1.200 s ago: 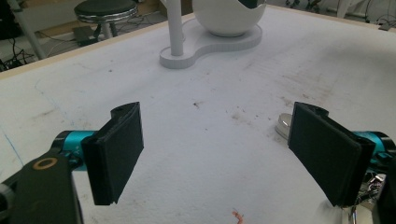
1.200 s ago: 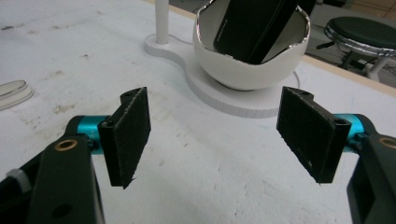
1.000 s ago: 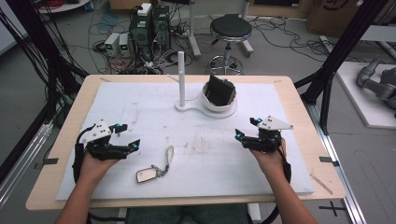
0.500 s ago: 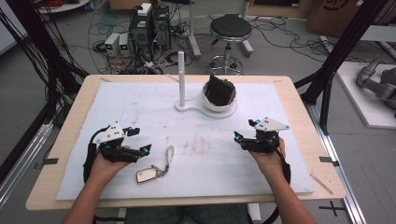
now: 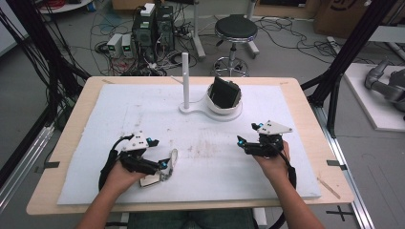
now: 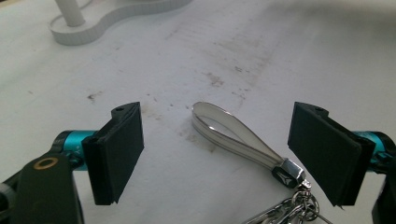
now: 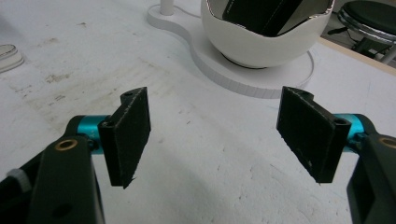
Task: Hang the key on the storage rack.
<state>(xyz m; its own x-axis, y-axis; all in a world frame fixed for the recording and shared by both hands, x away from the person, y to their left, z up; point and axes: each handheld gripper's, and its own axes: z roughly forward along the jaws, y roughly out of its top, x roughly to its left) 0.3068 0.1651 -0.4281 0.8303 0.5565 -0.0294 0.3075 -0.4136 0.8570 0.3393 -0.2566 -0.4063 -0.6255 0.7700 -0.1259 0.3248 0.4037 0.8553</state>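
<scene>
A keychain lies on the white mat at the front left: a pale strap loop, a metal clasp with a short chain, and a flat tag. My left gripper is open just above the mat. The strap lies between its two jaws and touches neither pad. My right gripper is open over bare mat at the front right, with nothing between its jaws. It faces a white bowl that holds a black object.
The bowl sits on a flat white base with an upright white post at the back centre of the mat. The foam mat covers most of the wooden table. A stool, computers and cables stand beyond.
My left gripper has moved right and toward the table's front edge, so its jaws now straddle the keychain strap. The right gripper has hardly moved.
</scene>
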